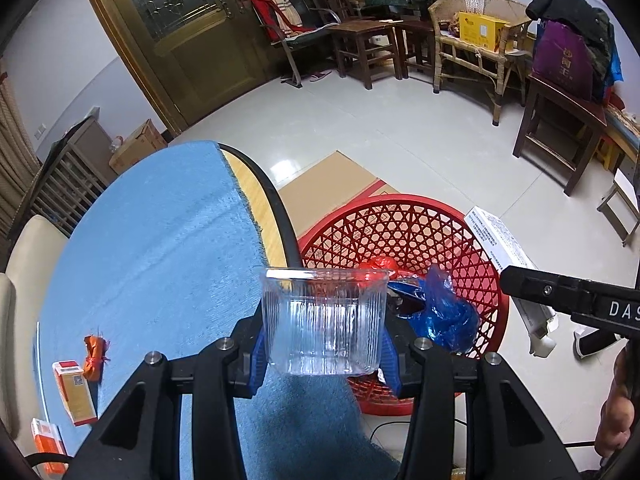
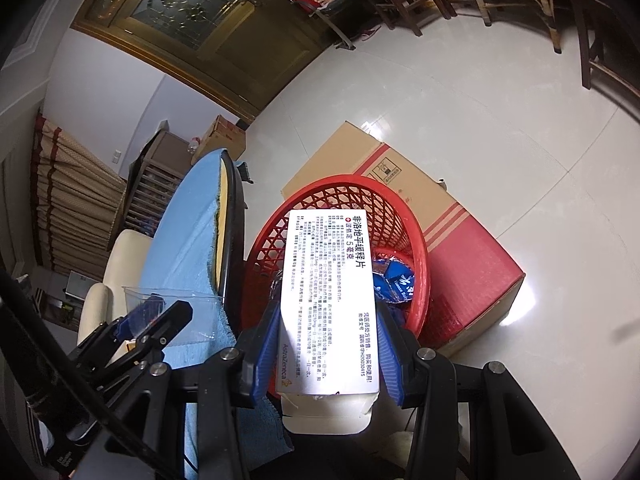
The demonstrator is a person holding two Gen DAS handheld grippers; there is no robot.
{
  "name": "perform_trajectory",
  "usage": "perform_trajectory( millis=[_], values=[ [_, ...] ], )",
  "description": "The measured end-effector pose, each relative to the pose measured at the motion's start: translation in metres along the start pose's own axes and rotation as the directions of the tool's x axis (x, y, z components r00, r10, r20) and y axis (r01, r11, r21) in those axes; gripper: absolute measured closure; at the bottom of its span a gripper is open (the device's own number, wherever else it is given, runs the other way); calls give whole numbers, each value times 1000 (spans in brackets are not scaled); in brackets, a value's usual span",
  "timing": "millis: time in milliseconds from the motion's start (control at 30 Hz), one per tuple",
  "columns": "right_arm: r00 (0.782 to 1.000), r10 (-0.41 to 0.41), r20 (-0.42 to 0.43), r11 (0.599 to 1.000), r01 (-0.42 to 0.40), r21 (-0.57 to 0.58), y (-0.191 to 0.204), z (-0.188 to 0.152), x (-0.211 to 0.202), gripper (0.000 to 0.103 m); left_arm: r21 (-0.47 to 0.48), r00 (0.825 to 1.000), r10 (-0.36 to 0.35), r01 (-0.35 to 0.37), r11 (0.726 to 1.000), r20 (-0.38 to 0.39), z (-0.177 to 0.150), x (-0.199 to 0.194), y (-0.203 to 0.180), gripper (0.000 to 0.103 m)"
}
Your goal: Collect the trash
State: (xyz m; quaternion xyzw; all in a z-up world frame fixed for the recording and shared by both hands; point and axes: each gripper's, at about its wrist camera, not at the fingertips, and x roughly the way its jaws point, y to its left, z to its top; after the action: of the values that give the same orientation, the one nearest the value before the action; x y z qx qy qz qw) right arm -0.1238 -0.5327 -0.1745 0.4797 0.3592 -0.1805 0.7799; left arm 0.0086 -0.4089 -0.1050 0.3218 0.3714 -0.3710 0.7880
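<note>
two claws loaded | your left claw point(image 1: 324, 344) grips a clear plastic cup point(image 1: 324, 322) over the bench point(image 1: 152, 248) edge beside the red basket point(image 1: 460, 240) | your right claw point(image 2: 326, 344) clamps a white medicine box point(image 2: 326, 300) above the basket | risk: release the cup short and it lands on the bench or floor; squeezing could crack it

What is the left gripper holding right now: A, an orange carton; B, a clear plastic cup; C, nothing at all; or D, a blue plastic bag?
B: the left gripper has its blue pads closed against both sides of the clear plastic cup, holding it over the table edge beside the red basket.
</note>
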Motion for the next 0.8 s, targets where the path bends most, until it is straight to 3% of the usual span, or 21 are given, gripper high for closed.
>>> perform_trajectory(
  millis=[200,300,400,800],
  values=[
    [1000,3,-18,1000,-3,16,-3,6,9,53,-3,999,-35,35,999,-1,4,8,2,54],
    [999,19,-36,999,-17,48,-5,11,17,47,-10,999,-50,50,999,-7,5,12,4,49],
    [999,28,-42,998,-25,64,-6,13,21,46,-22,999,-45,45,999,-3,5,13,8,44],
    [999,23,-24,998,-21,54,-6,4,11,46,-34,999,-14,15,999,33,-15,-8,23,43]
  ],
)
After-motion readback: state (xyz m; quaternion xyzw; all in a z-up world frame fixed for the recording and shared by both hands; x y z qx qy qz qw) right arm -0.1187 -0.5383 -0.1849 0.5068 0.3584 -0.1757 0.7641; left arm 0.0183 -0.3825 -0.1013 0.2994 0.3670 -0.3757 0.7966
